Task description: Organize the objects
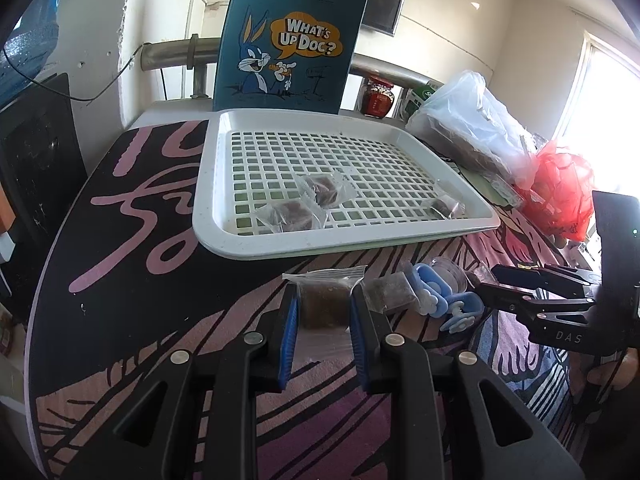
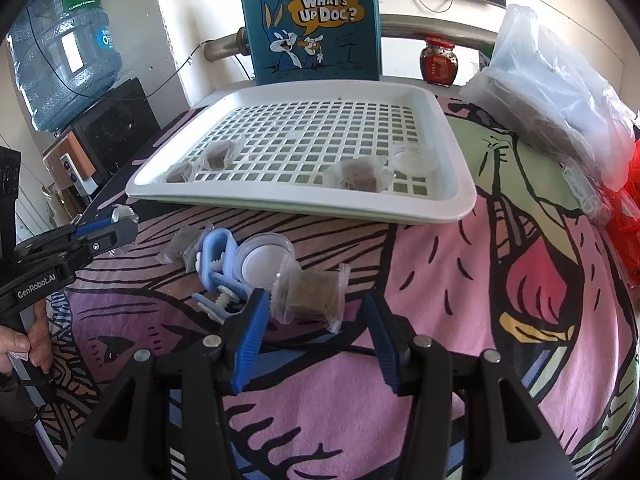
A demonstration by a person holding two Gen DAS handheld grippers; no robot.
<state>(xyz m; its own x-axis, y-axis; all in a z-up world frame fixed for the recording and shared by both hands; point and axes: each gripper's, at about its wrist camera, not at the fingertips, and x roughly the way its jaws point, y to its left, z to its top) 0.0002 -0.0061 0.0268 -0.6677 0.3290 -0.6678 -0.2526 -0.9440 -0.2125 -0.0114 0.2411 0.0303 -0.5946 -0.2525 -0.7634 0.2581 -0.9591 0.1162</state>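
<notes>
My left gripper [image 1: 323,308] is closed on a packet [image 1: 325,300] of brown block in clear wrap; both blue pads [image 1: 291,330] press its sides, and the packet's upper seal stands out ahead of the fingertips, over the cloth [image 1: 160,320]; whether the packet touches the cloth I cannot tell. Just right of that gripper lies a second packet [image 1: 390,290], then a blue clip [image 1: 434,298], touching or nearly so. My right gripper [image 2: 316,312] is wide open, holding nothing; a third packet [image 2: 312,294] lies on the cloth between and just ahead of its fingertips, clear of both pads. Left of its left finger lies the clip, with a clear round lid [image 2: 264,258] just beyond, touching that packet. Ahead of both grippers sits the white tray [image 1: 400,232]; in it, seen from the right gripper, two packets [image 2: 218,156] lie at the near left, one packet [image 2: 356,174] at the near right, and a clear dish [image 2: 414,158] just right of that. Behind the tray stands a blue bag [image 1: 288,40], upright; right of it a red-lidded jar [image 2: 438,60]; plastic bags [image 2: 560,92] lie far right.
</notes>
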